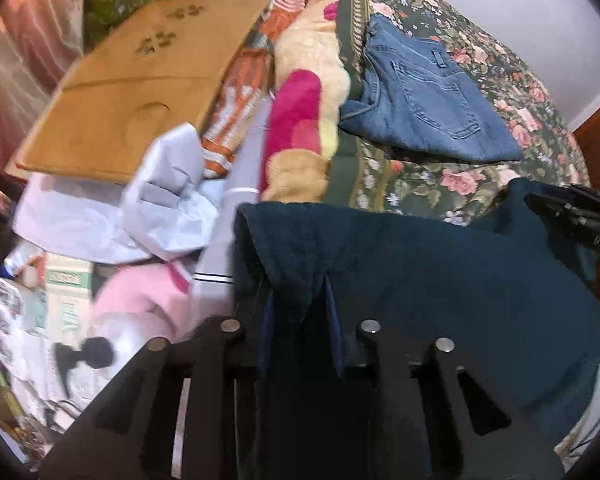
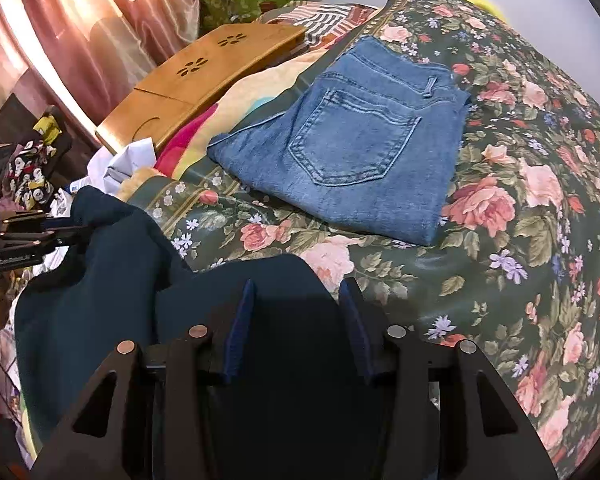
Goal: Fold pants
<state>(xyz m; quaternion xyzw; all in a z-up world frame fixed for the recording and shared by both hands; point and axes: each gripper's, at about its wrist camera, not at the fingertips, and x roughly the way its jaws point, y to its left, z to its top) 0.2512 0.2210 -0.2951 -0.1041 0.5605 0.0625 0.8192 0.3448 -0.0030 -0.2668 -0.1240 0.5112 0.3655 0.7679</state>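
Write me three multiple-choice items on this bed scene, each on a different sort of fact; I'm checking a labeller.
1. Where do the folded blue denim jeans lie?
A. on the floral bedspread
B. on the wooden lap tray
C. on the floor

2. What colour are the pants being handled?
A. pink
B. dark teal
C. white

3. What is the left gripper doing?
A. hanging wide open
B. clamping the dark teal pants
C. holding the jeans

Answers: 1 A, the jeans rest on the rose print. 2 B, dark teal cloth fills both views. 3 B, its fingers pinch a teal fold.
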